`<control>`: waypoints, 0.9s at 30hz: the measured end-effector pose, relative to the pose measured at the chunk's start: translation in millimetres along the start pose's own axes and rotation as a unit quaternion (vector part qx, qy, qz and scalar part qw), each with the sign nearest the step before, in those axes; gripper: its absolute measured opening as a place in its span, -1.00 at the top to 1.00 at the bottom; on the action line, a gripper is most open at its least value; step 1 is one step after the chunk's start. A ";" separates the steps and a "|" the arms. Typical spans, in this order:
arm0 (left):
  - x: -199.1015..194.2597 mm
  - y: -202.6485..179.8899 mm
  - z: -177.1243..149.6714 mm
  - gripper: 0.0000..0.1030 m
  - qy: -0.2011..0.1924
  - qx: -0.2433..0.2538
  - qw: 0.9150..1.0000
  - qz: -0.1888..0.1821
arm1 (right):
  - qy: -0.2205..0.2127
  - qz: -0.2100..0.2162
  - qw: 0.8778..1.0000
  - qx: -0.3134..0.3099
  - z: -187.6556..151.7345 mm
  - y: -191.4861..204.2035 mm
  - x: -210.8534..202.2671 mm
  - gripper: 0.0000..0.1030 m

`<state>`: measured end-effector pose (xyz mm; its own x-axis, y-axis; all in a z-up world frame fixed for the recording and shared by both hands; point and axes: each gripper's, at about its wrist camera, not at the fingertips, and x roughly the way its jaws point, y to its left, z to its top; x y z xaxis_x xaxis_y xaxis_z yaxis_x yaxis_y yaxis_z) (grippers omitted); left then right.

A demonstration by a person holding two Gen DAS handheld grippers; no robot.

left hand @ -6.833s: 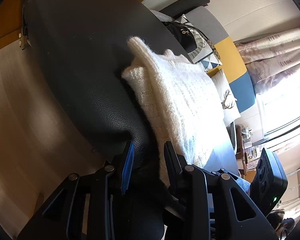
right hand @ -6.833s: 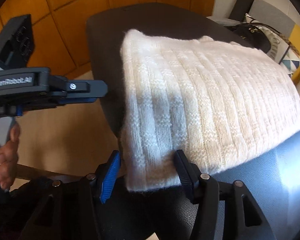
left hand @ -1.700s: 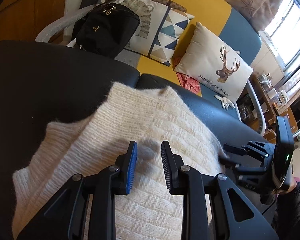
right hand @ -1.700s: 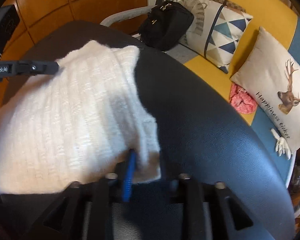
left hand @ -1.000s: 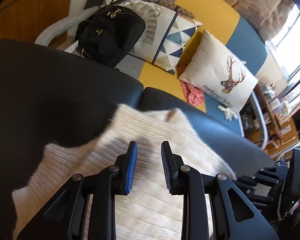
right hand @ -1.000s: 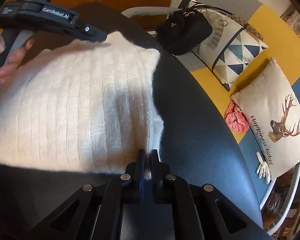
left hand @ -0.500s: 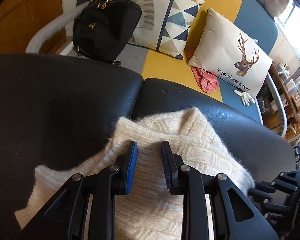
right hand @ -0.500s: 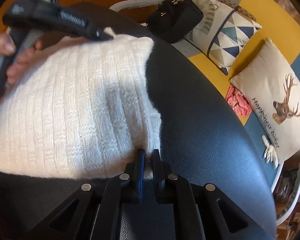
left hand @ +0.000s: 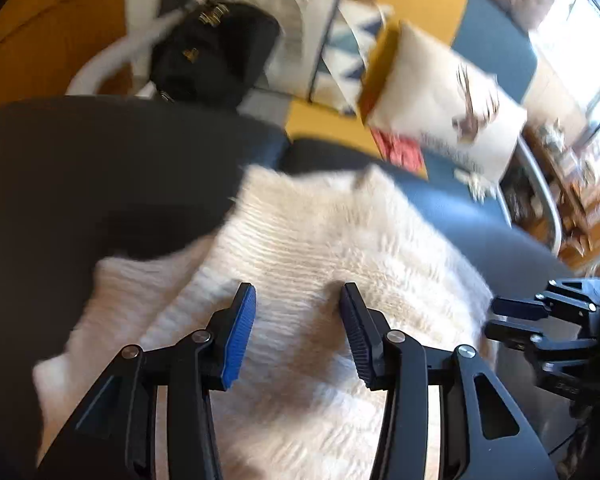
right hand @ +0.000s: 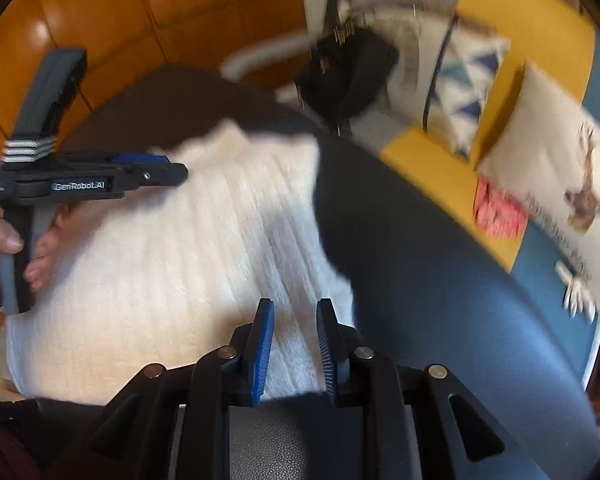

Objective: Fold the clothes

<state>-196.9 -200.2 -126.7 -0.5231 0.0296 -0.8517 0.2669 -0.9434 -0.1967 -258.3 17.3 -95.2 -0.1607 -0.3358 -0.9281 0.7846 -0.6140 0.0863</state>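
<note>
Both tongs are letting go: the left gripper (left hand: 298, 312) spreads its jaws above the white knitted sweater (left hand: 300, 256), and the right gripper (right hand: 294, 328) is parting too, the sweater's near corner loose between its pads, which I take as releasing a finished fold. Beneath and beyond them the sweater lies doubled over on the black padded seat (right hand: 400, 240), flat enough, I judge, to stay put.

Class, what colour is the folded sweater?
Cream white sweater, clearest in the right wrist view.
</note>
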 end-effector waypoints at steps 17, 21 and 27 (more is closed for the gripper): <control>-100.2 26.2 -99.8 0.09 -0.047 -0.044 0.997 -0.041 | 0.039 -0.037 0.999 0.004 -5.0 12.7 -8.4 0.63; -121.4 40.9 -138.4 0.09 -0.045 -0.077 0.995 -0.042 | -0.006 -0.040 0.999 0.020 -0.6 27.5 -35.2 0.55; -134.4 54.0 -189.3 0.09 -0.037 -0.098 0.994 -0.001 | 0.008 -0.067 0.996 0.055 21.6 53.3 -5.0 0.49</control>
<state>41.1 -192.6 -114.8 -0.5805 -0.0002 -0.8143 0.4153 -0.8602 -0.2958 -228.6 -29.1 -78.2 -0.2497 -0.2340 -0.9396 0.6862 -0.7274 -0.0013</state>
